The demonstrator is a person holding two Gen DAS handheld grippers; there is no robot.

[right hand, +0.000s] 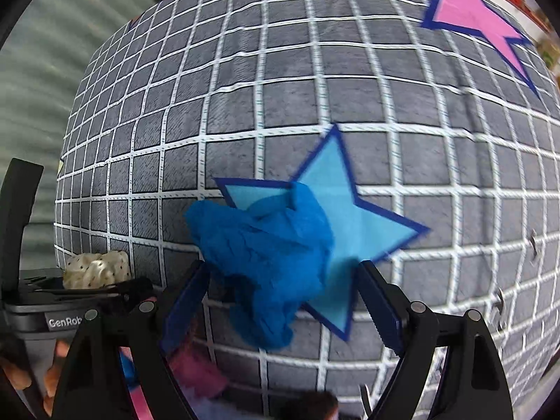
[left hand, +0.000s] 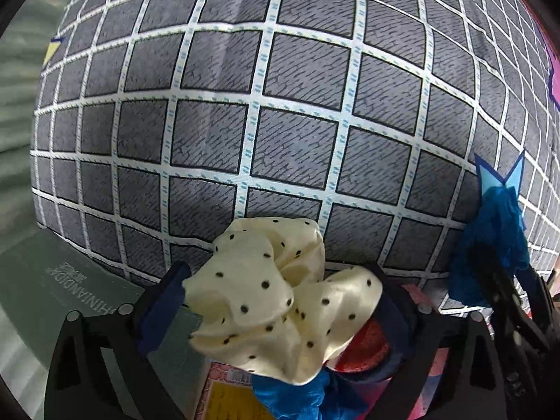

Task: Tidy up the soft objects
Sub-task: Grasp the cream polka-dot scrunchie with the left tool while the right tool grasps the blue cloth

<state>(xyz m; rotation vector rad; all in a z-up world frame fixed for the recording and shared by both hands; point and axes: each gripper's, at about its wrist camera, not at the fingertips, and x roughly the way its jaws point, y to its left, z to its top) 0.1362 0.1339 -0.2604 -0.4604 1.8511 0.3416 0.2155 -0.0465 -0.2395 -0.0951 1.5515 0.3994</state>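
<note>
A cream scrunchie with black dots [left hand: 276,294] sits between the blue pads of my left gripper [left hand: 280,301], whose jaws stand wide; it also shows in the right wrist view [right hand: 96,268]. A blue scrunchie [right hand: 266,262] hangs between the pads of my right gripper [right hand: 280,301], over a light-blue star [right hand: 350,217] on the grey checked mat [right hand: 280,87]. The jaws stand wide and the frame is blurred, so I cannot tell the grip. The blue scrunchie also shows at the right of the left wrist view [left hand: 490,245]. Another blue scrunchie [left hand: 297,395] and a red one [left hand: 367,350] lie below the left gripper.
A pink star [right hand: 472,10] is on the mat [left hand: 245,105] at the far right. A yellow star [left hand: 52,52] peeks out at its left edge. A green cutting board [left hand: 70,280] lies by the mat's near left. A pink box [left hand: 224,395] is under the left gripper.
</note>
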